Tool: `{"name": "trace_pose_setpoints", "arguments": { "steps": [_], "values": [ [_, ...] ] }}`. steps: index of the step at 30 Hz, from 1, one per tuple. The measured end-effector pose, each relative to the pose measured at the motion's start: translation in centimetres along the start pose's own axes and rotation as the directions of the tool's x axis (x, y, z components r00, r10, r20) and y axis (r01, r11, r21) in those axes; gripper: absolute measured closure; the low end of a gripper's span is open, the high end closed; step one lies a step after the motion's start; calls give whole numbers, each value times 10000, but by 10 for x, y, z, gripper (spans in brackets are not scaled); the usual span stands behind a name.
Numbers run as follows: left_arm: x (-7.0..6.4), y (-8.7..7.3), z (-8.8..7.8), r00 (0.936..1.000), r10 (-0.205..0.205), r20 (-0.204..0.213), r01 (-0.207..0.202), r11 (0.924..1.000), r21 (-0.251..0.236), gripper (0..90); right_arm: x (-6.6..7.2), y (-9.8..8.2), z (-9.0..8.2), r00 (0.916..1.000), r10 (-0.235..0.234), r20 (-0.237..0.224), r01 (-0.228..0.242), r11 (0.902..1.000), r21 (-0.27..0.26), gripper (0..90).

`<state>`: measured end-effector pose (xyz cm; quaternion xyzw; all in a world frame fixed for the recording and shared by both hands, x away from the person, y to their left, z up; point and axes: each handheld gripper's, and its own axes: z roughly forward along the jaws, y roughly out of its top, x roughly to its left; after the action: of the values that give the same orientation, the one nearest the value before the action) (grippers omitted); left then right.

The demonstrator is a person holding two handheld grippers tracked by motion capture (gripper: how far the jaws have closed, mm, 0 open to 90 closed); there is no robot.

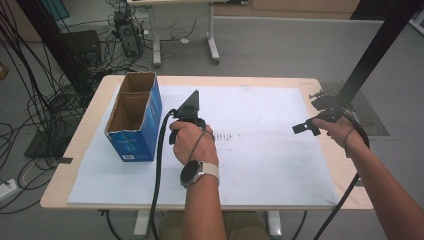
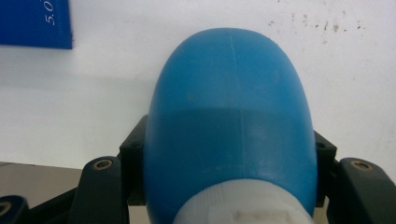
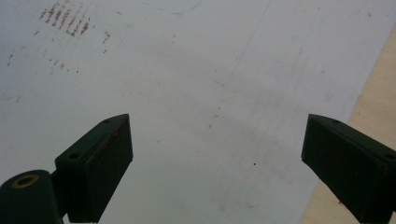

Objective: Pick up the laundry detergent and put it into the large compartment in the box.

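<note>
While the pale wooden tabletop [image 1: 325,87] lies under its white sheet [image 1: 265,165], the open blue cardboard box [image 1: 135,117] stands at the sheet's left edge. Just beside it, near the sheet's middle, my left claw [image 2: 229,154] is clamped on the rounded blue plastic bottle with a white cap [image 2: 229,93], above the sheet. My right claw [image 3: 215,163] hangs wide open and empty over the sheet's right edge.

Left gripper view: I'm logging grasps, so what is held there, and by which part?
The left gripper is shut on a blue bottle, jaws clamping its body near the white cap. The right gripper holds nothing.
</note>
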<state>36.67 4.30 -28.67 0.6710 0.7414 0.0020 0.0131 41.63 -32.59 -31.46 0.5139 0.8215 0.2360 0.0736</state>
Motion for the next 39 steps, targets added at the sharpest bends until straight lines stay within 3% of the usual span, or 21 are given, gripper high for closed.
{"name": "trace_pose_setpoints", "arguments": {
  "steps": [39],
  "values": [
    [0, 0, 0, 10000, 82, 7, -82, 10000, -18, 382, 3, 1, -1, 10000, -58, -18, 58, 10000, -8, 87]
  ]
}}
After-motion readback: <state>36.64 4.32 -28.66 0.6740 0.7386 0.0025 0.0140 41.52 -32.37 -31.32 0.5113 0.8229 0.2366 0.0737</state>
